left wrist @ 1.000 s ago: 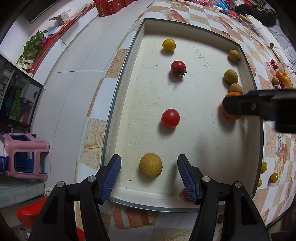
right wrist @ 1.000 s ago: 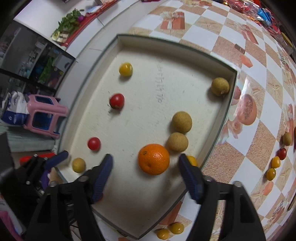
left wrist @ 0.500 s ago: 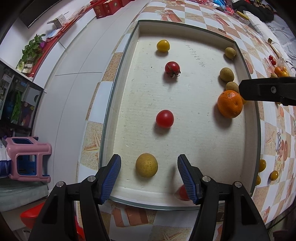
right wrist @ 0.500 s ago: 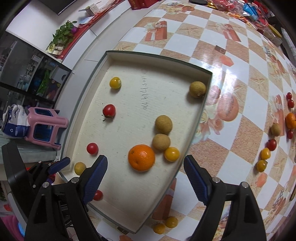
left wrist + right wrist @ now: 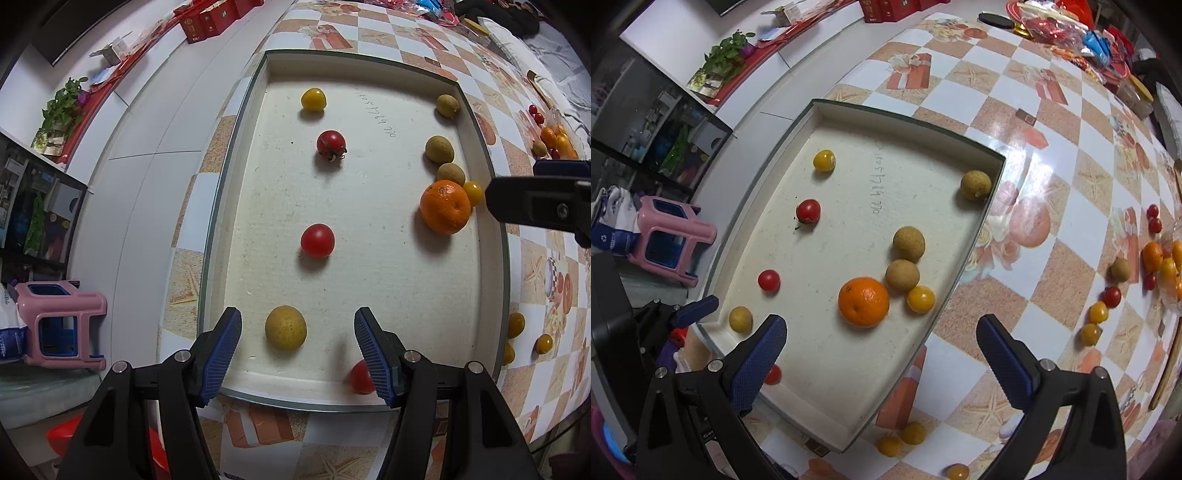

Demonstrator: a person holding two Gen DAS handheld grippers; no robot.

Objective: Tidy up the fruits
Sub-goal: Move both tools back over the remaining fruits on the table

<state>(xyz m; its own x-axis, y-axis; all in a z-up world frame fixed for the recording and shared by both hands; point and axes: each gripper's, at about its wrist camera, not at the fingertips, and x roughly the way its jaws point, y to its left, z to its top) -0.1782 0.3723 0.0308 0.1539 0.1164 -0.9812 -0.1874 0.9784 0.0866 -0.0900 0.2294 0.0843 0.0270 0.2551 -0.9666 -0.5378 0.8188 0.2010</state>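
A white tray (image 5: 491,236) (image 5: 982,225) on the checked table holds an orange (image 5: 445,206) (image 5: 863,302), red cherry tomatoes (image 5: 317,240), yellow tomatoes (image 5: 313,99) and brown longans (image 5: 439,149). My left gripper (image 5: 297,349) is open and empty above the tray's near edge, with a longan (image 5: 285,327) between its fingers. My right gripper (image 5: 881,356) is open and empty, raised over the tray's near right corner, behind the orange. It shows as a black bar in the left wrist view (image 5: 535,201).
Loose fruits (image 5: 1102,312) lie on the table right of the tray, with more oranges (image 5: 1152,255) at the far right. Small yellow fruits (image 5: 901,439) lie by the tray's near corner. A pink stool (image 5: 670,236) stands on the floor left.
My right gripper has let go of the orange, opened wide and pulled up and back. The orange now rests in the tray. The left gripper has risen slightly.
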